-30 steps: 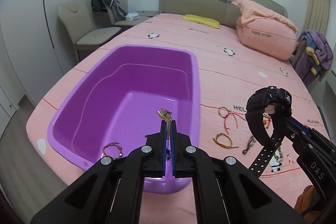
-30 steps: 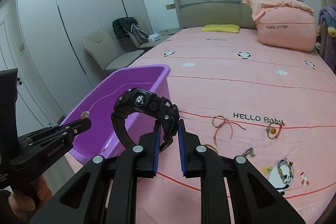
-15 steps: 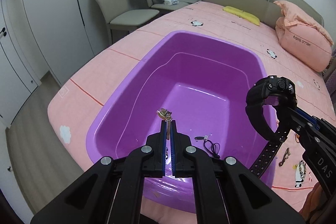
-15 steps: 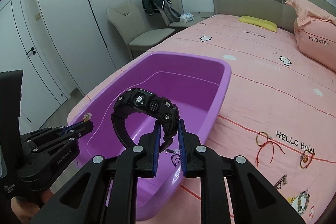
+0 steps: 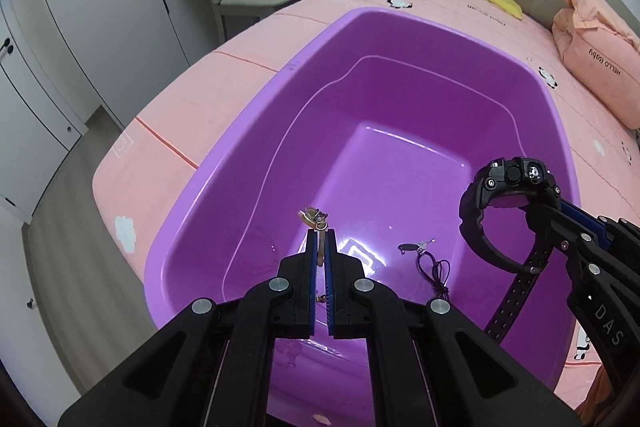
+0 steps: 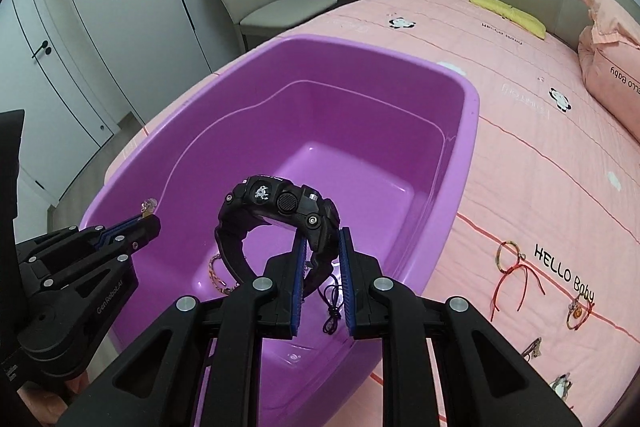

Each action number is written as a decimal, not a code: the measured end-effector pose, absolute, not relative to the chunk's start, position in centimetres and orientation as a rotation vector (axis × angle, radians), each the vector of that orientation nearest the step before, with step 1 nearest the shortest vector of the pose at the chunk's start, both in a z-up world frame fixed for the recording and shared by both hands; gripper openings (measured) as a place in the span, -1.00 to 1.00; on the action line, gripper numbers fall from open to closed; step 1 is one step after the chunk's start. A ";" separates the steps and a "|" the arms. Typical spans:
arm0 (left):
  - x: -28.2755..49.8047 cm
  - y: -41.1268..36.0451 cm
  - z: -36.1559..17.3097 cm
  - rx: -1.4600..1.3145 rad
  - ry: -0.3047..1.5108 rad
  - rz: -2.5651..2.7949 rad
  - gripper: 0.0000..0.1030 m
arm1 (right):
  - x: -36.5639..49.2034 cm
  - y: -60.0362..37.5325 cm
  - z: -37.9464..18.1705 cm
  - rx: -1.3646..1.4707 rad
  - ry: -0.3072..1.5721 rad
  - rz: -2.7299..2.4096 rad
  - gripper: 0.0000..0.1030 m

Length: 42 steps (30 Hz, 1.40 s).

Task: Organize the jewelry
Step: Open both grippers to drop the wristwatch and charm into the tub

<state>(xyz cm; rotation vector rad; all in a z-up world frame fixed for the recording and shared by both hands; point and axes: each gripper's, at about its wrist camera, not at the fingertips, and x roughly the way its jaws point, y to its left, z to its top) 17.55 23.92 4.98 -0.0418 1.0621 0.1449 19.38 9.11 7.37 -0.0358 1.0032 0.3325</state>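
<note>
The pink quilted bed (image 6: 540, 155) fills the right and upper part of both views, and the large purple plastic tub (image 6: 472, 131) sits on its near corner, taking up the frame centre.

The black chunky digital wristwatch (image 6: 280, 211) is the biggest piece in hand: the right hand-held gripper (image 6: 322, 259) has its jaws closed on the strap, holding the watch over the tub's near end, at lower centre of the right wrist view. The left hand-held gripper (image 5: 320, 247) is nearly fully closed on a small gold-coloured trinket (image 5: 313, 218), a ring or charm, also above the tub interior.

Already on the tub floor lie a thin black cord necklace (image 5: 434, 267) with a small pendant, and a pinkish beaded bracelet (image 6: 216, 273) partly hidden behind the watch. So sorting looks roughly halfway: two pieces are deposited and two are poised for release.

Left on the bed, at lower right of the right wrist view, are a red string bracelet (image 6: 516, 267), a small charm bracelet (image 6: 578, 311) and a couple of smaller items nearer the frame edge, too small to identify.
</note>
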 end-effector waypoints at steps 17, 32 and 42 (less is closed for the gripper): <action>16.8 24.3 5.6 -0.046 1.049 0.206 0.56 | 19.3 9.0 7.7 -0.096 0.956 0.293 0.11; 15.8 24.4 6.0 -0.047 1.047 0.220 0.67 | 17.8 7.4 7.9 -0.043 0.961 0.297 0.17; 14.6 23.7 7.0 -0.054 1.033 0.213 0.79 | 16.5 6.1 8.6 0.008 0.966 0.298 0.25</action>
